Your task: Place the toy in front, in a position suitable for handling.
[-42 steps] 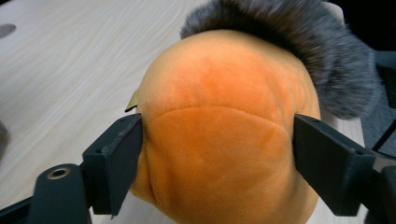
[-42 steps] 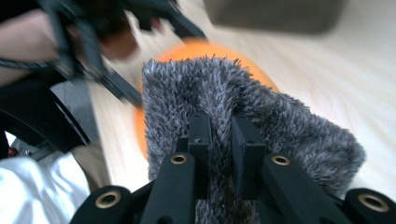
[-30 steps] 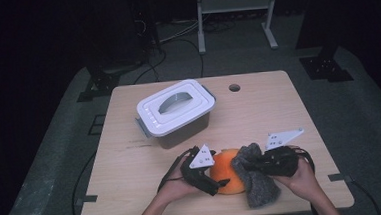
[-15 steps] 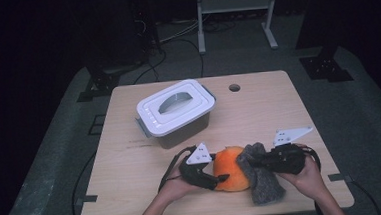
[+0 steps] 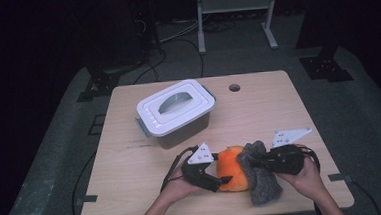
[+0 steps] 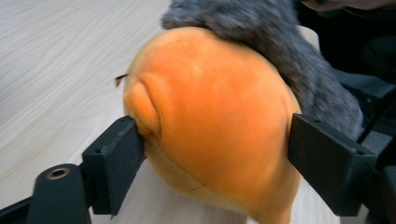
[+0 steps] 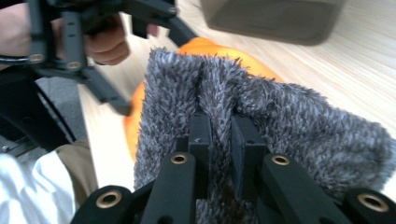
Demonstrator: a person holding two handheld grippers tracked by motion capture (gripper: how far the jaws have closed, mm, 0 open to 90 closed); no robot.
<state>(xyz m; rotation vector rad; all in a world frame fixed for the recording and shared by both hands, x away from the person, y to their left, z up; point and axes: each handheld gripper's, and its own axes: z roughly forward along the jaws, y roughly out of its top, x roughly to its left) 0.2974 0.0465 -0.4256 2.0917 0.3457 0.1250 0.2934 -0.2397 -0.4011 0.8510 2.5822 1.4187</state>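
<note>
An orange plush toy lies near the table's front edge, with a grey fuzzy cloth draped over its right side. My left gripper comes in from the left. Its jaws have just been opening a little, and the plush sits between them with both pads still touching its sides. My right gripper reaches in from the right. It is shut on a raised fold of the grey cloth, and the orange plush peeks out behind.
A grey storage box with a white handled lid stands shut at the table's back left. A small round hole sits near the far edge of the wooden table. The person's hands hold both grippers at the front edge.
The right gripper has shifted slightly right with the grey cloth, so more of the orange plush shows. The left hand has stayed in place.
</note>
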